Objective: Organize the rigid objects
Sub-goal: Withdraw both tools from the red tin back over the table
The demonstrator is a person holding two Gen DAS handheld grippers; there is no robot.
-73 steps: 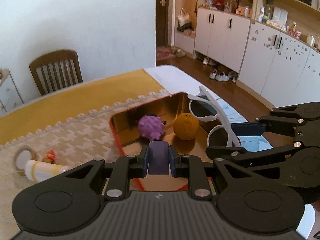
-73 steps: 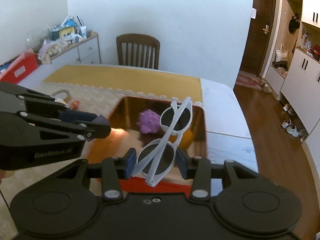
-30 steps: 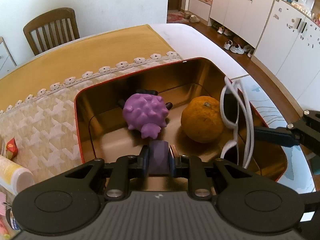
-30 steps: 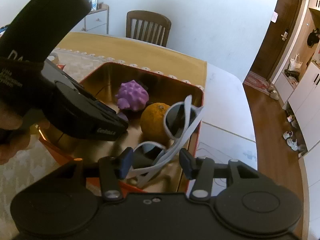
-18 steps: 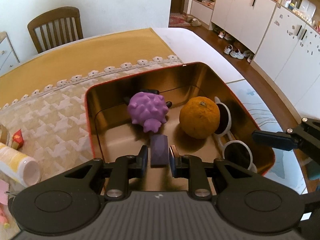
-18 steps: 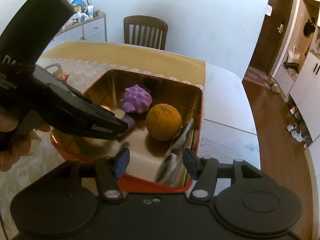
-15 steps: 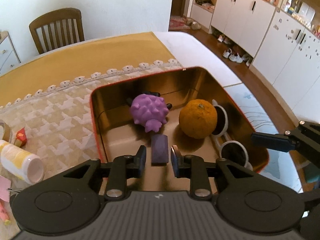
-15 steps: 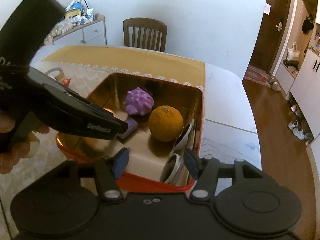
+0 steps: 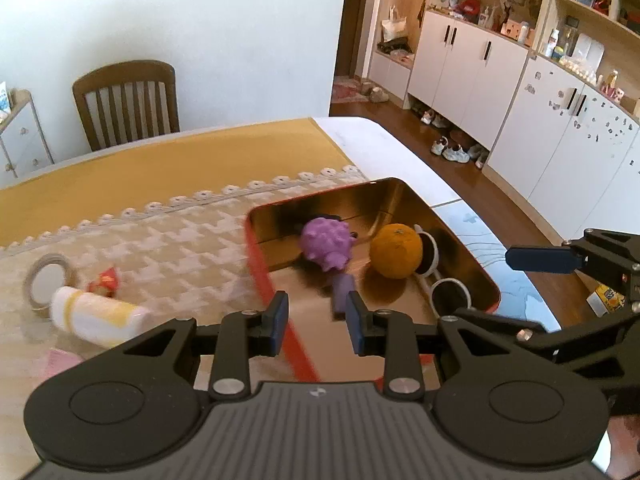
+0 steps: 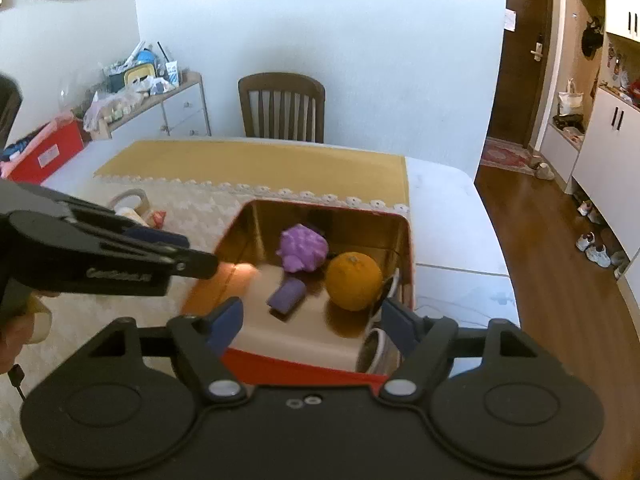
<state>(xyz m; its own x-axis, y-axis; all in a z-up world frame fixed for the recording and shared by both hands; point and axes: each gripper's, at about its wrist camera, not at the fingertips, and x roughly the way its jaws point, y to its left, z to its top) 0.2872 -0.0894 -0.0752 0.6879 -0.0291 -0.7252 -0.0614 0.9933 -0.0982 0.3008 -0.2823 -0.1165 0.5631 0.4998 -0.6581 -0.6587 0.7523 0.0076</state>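
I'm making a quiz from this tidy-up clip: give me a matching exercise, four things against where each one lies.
Things:
1. orange
2. white sunglasses
3. purple spiky ball
4. white and yellow bottle

Places:
A. on the tablecloth, outside the tin
B. in the tin, along its right wall
C. in the tin, toward its far wall
D. in the tin, between ball and sunglasses

Pairs: 1-D, 2-B, 3-C, 4-A

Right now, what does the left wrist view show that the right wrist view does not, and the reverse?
Only the left wrist view: a white and yellow bottle lying on the cloth, and white cabinets.
Only the right wrist view: a cluttered white sideboard and a red box.
Both: the gold tin with red rim holding a purple spiky ball, an orange, a purple block and white sunglasses.
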